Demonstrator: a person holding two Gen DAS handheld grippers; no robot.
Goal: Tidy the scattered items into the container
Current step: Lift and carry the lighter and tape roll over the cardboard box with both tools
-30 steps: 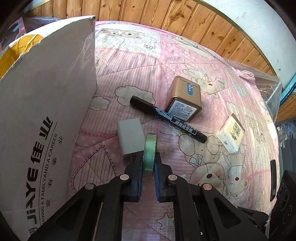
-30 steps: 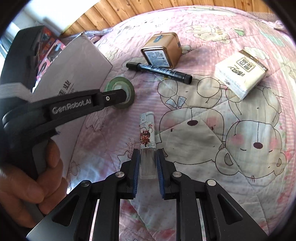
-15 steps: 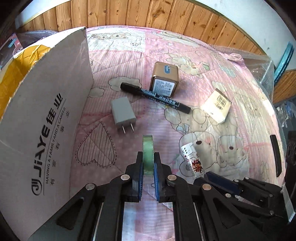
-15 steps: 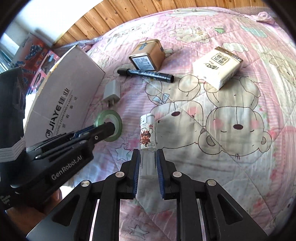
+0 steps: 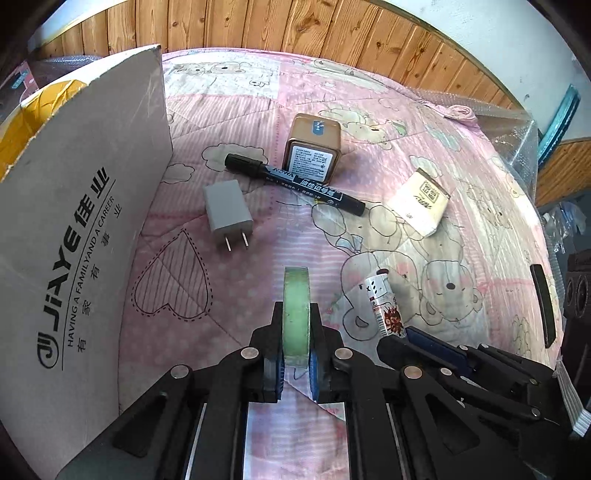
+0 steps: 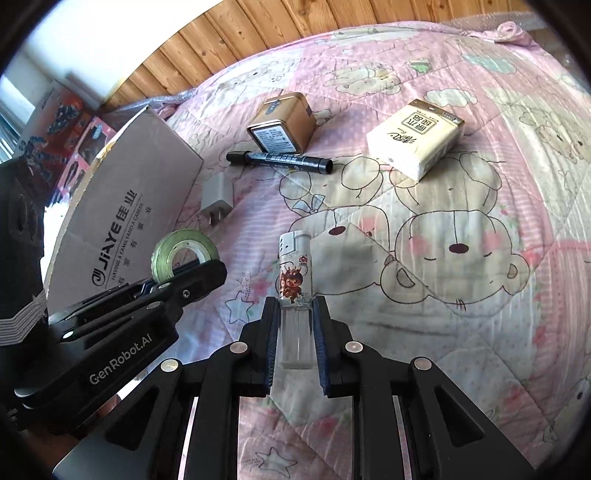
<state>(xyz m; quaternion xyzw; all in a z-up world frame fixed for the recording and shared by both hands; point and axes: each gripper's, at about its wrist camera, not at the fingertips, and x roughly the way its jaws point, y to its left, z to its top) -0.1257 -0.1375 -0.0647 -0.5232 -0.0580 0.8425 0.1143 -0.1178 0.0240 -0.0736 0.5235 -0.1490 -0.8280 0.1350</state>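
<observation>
My left gripper [image 5: 295, 314] is shut on a green tape roll [image 5: 296, 295], held on edge above the pink quilt; the same green tape roll [image 6: 181, 254] shows in the right wrist view. My right gripper [image 6: 294, 302] is shut on a clear lighter [image 6: 295, 269] with a cartoon print, also lifted; that lighter [image 5: 384, 306] appears low right in the left wrist view. On the quilt lie a grey charger plug [image 5: 227, 212], a black marker [image 5: 295, 182], a gold tin [image 5: 312, 147] and a tissue pack [image 5: 421, 201]. The cardboard box [image 5: 74, 229] stands at the left.
A wooden wall panel [image 5: 295, 26] runs behind the bed. The box's flap [image 6: 122, 206] rises beside the plug. Bubble wrap [image 5: 517, 125] lies at the bed's far right edge, and coloured boxes [image 6: 62, 122] sit beyond the cardboard box. A hand grips the left tool.
Both grippers have lifted and pulled back from the quilt, each carrying its item. The tape roll came away from beside the charger plug, and the lighter left the bedcover.
</observation>
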